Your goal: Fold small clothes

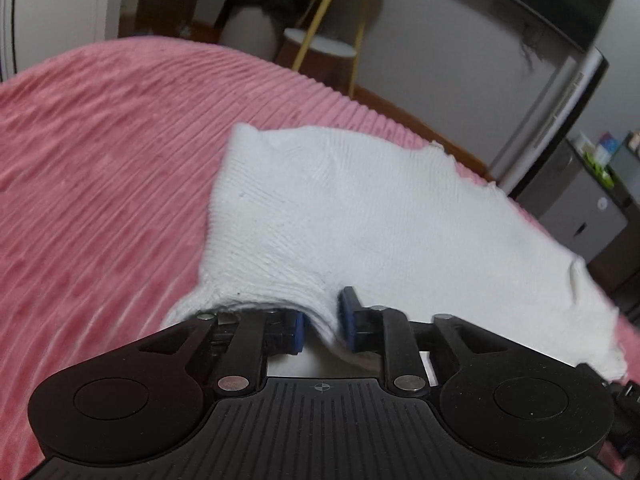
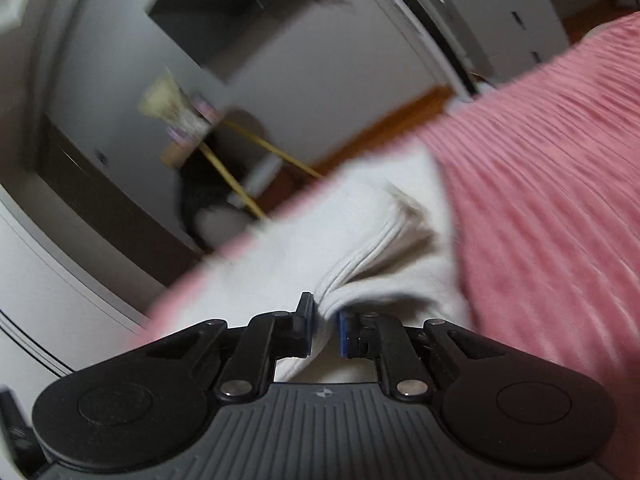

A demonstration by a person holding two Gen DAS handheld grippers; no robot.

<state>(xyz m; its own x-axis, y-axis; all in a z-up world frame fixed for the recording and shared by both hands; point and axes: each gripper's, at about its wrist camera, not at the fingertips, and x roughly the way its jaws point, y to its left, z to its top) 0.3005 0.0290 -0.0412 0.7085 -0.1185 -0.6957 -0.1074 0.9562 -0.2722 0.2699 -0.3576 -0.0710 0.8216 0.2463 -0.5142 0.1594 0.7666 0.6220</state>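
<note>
Pink ribbed bedding is lying under a white sock, which is spreading toward 1 o'clock from the left gripper. That gripper is pinching the sock's near edge between nearly closed blue pads. The right gripper is likewise clamping bunched white fabric, fanning toward 1 o'clock.

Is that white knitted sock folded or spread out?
Spread out: the white knitted sock stretches flat over the pink ribbed blanket, both jaws pinching it.
</note>
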